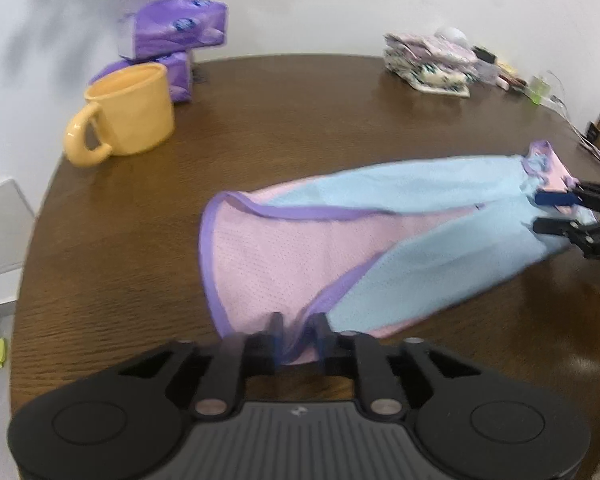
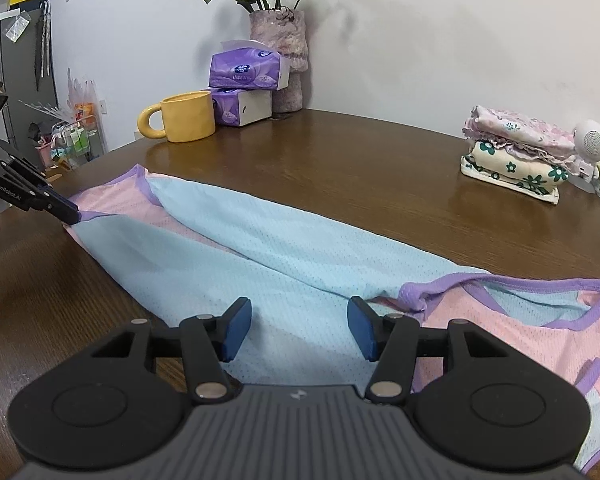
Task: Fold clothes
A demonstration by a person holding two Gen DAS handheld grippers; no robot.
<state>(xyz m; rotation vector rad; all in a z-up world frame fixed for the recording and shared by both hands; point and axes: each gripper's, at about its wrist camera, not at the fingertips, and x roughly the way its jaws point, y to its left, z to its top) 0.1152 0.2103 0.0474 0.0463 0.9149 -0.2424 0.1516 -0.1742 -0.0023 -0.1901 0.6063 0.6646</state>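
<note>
A mesh garment in pink and light blue with purple trim lies stretched across the brown table. My left gripper sits at its near pink end. The fingers stand a little apart and the purple-trimmed edge is bunched in the gap; this part is blurred. In the right wrist view the left gripper touches the garment at its far left corner, which rests on the table. My right gripper is open, its blue pads wide apart just above the light blue cloth. From the left wrist view, the right gripper is at the garment's far end.
A yellow mug and two stacked purple tissue packs stand at the back left, in front of a vase of dried flowers. A stack of folded floral clothes and a small white round device sit at the back right.
</note>
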